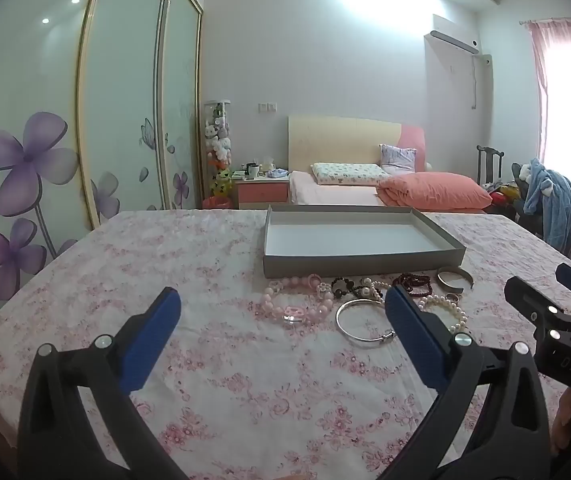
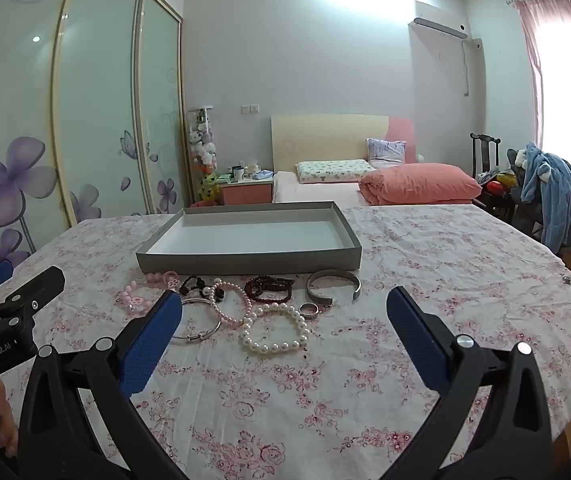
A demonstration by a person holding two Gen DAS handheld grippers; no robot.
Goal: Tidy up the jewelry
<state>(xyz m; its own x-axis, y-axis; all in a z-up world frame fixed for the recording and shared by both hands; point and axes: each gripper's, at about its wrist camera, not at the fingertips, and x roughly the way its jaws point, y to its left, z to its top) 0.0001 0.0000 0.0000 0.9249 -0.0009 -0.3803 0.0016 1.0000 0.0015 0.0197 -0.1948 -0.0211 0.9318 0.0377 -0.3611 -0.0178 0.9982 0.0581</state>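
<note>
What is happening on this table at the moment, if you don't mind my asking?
A person holds a tool in each hand over a floral tablecloth. Both the left tool and the right tool are open and hold nothing. The jewelry, including a pearl bracelet, a bangle and a cuff, lies before an empty tray. No sorting has begun.

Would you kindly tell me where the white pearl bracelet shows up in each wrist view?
Left wrist view: the white pearl bracelet lies right of centre, partly hidden behind the left gripper's right finger.
Right wrist view: it lies in full view near the centre, between the right gripper's fingers.
Shared landmark: the grey box just behind the jewelry.
</note>
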